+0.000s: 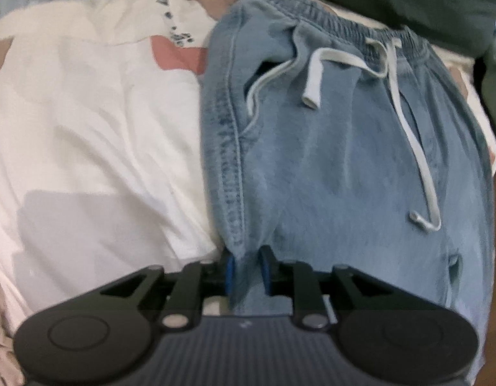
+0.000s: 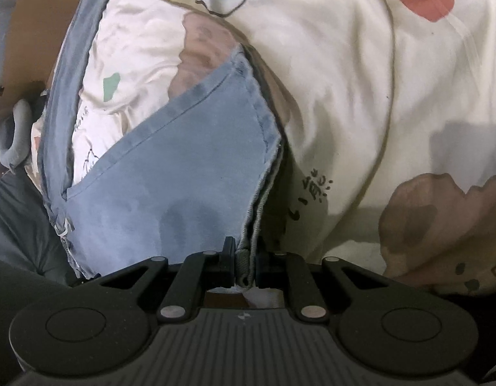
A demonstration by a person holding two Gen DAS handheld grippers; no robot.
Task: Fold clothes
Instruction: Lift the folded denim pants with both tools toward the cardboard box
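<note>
both grippers pinch folds of the light blue pants on the bed, set up for a fold.

the pants [image 1: 344,148] lie on the patterned bedsheet [image 1: 87,112], waistband and white drawstring [image 1: 392,74] toward the far edge of the bed where a person's dark top shows, the legs running back toward the cameras. the left gripper [image 1: 248,265] points steeply down with its jaws narrow and a ridge of the side seam standing between the blue pads; the fabric fills the gap, so i judge it pinched, though loosely. the right gripper [image 2: 246,262] is tilted down less steeply and is clamped tight on a doubled hem edge of the pants [image 2: 183,177], the cloth rising taut from the bedsheet [image 2: 360,96]. holding two edges like this likely serves to carry one part over the other.
</note>
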